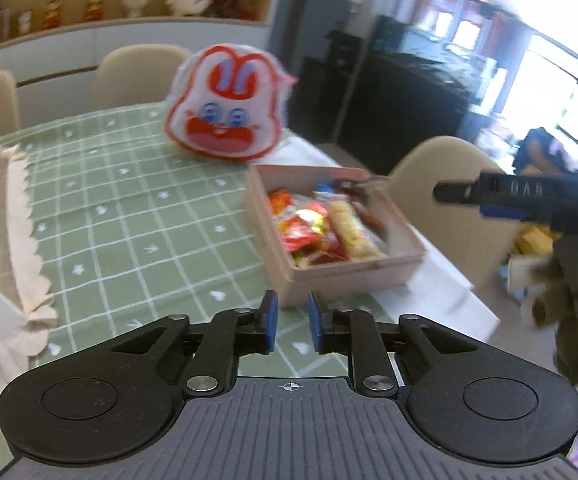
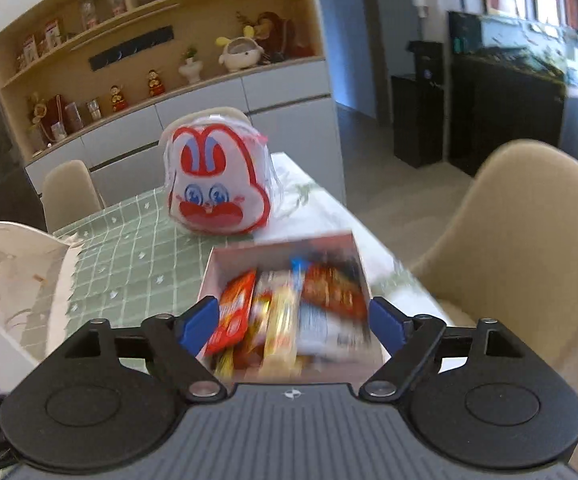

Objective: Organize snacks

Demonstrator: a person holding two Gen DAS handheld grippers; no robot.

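A: On the green checked tablecloth (image 1: 129, 216), near the table's right edge: shallow pink cardboard box (image 1: 353, 276), open top, full of snack packets (image 1: 321, 228). Red, orange and yellow wrappers, one long pale yellow bar. Print too blurred to read.

B: Same box from the right wrist?

A: Yes, pink box (image 2: 225, 264) directly ahead and below, packets (image 2: 285, 312) piled inside, heavy motion blur.

B: Left gripper?

A: Left gripper (image 1: 291, 322) has its blue pads close together, a narrow gap showing tablecloth, nothing between them. It hangs over the cloth just short of the box's near wall, not touching it.

B: Right one?

A: Right gripper (image 2: 293, 320) has its jaws spread wide, blue pads on either side of the box in view, nothing gripped. Whether it is above the box or level with it, can't say. From the left wrist it shows as a black body with a blue pad (image 1: 521, 196) out past the table edge, in front of a beige chair (image 1: 449, 208).

B: Surroundings?

A: Beyond the box, a white plastic bag with a red rabbit face and blue eyes (image 1: 225, 108), standing on the cloth near the far right corner. White frilled fabric (image 1: 25, 248) along the left. Beige chairs (image 1: 141, 72) on the far side. Behind, a wooden shelf unit with small figurines (image 2: 153, 84) over grey cabinets. Dark cabinet with a glass tank (image 2: 505, 80) at right.
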